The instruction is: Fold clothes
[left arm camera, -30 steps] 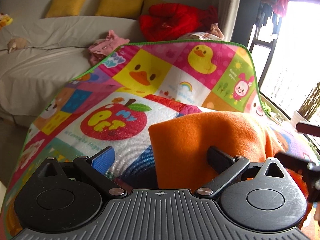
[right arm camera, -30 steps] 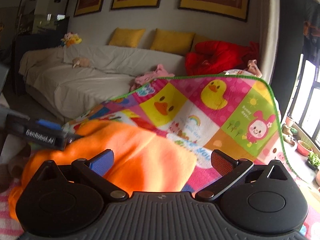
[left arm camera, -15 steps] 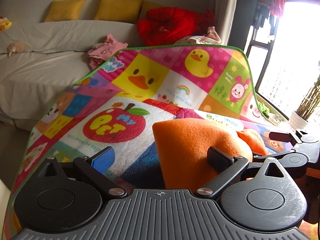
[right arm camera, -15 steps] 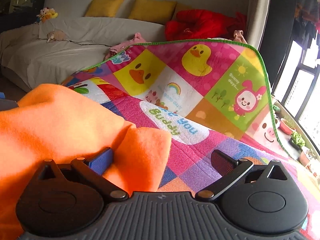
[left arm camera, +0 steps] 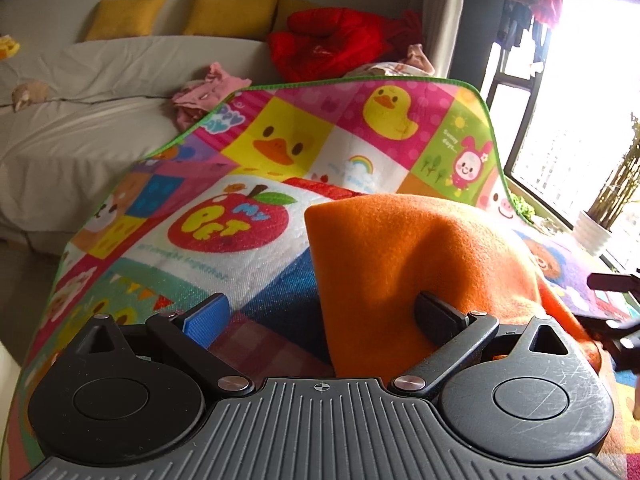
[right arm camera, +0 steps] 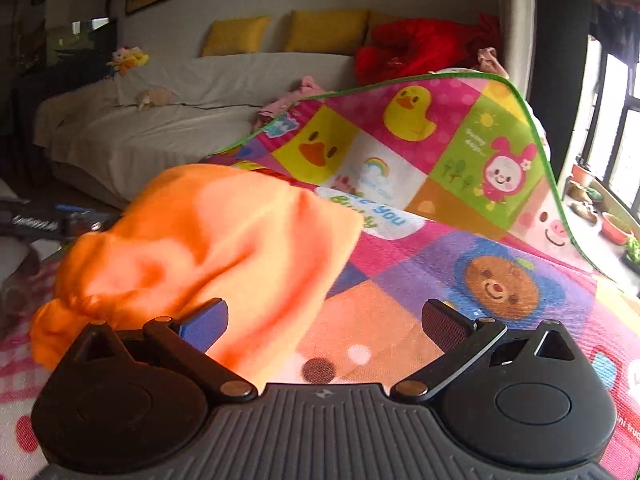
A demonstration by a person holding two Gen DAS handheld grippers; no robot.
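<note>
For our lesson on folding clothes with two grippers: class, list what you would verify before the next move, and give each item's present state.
1. Left gripper open: ok, jaws spread wide.
2. Right gripper open: ok, jaws spread wide.
3. Orange garment between the left jaws: ok, its edge lies between them, draped over the right-hand finger.
4. Garment lying flat: not ok, it is humped and bunched.
5. Garment resting on the play mat: ok.
6. Garment between the right jaws: ok, fabric lies beside the blue pad, unclamped.
7. Which part of the garment this is: cannot tell.
</note>
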